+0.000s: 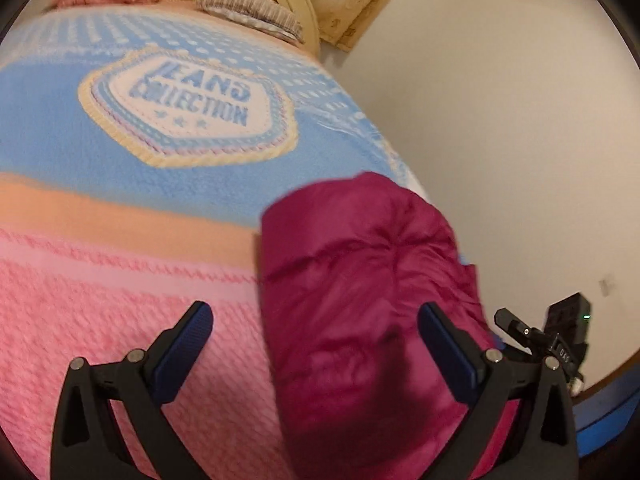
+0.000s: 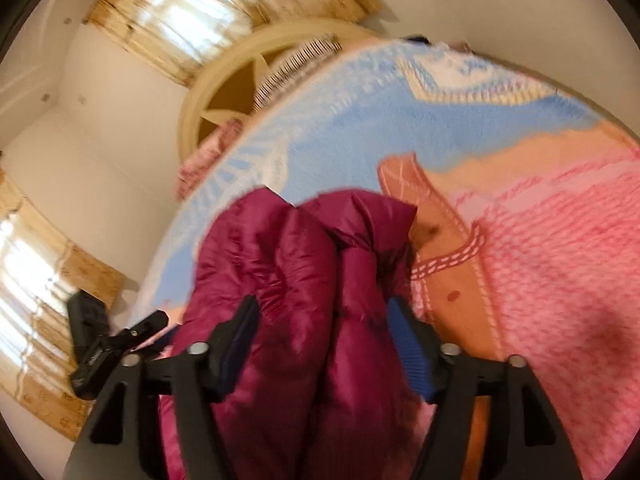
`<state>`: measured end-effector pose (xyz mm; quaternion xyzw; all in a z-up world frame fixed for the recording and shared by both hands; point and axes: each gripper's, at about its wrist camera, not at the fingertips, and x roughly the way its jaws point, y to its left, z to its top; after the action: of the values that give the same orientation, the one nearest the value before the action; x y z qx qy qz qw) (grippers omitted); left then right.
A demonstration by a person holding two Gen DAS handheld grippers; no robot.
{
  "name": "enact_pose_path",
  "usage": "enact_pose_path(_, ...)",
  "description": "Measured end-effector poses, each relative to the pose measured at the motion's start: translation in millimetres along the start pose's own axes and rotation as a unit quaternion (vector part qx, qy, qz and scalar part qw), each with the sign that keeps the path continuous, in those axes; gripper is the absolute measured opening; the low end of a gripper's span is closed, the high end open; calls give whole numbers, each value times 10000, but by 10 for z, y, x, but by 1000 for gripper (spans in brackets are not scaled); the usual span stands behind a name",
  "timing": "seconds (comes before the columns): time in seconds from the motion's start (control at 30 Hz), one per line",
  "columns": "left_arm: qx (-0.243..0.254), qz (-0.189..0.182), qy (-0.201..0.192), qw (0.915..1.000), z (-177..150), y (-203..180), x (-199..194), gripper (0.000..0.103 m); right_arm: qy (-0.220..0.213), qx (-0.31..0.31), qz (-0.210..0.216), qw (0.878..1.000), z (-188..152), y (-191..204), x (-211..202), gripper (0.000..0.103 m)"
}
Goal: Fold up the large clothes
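We see the maroon jacket [image 2: 304, 280] bunched on the bed's blanket [image 1: 120, 184] (pink and blue); the left claw [image 1: 316, 344] and right claw [image 2: 324, 332] both gape open.

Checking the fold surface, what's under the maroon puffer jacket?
The maroon puffer jacket lies on a blue, orange and pink blanket that covers the bed. The blanket's pattern directly beneath the jacket is hidden.
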<state>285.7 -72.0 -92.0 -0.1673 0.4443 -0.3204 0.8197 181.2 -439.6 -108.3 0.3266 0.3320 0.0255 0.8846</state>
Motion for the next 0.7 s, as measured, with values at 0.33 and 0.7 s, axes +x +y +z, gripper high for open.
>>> enact_pose_path(0.33,-71,-814,437,9957,-290,-203,425,103,660,-370,133,9970,-206,-21,346,91)
enact_pose_path(0.7,42,-1109,474,9927,-343,-258,308,87,1138,186,702,9908,-440,148,449,48)
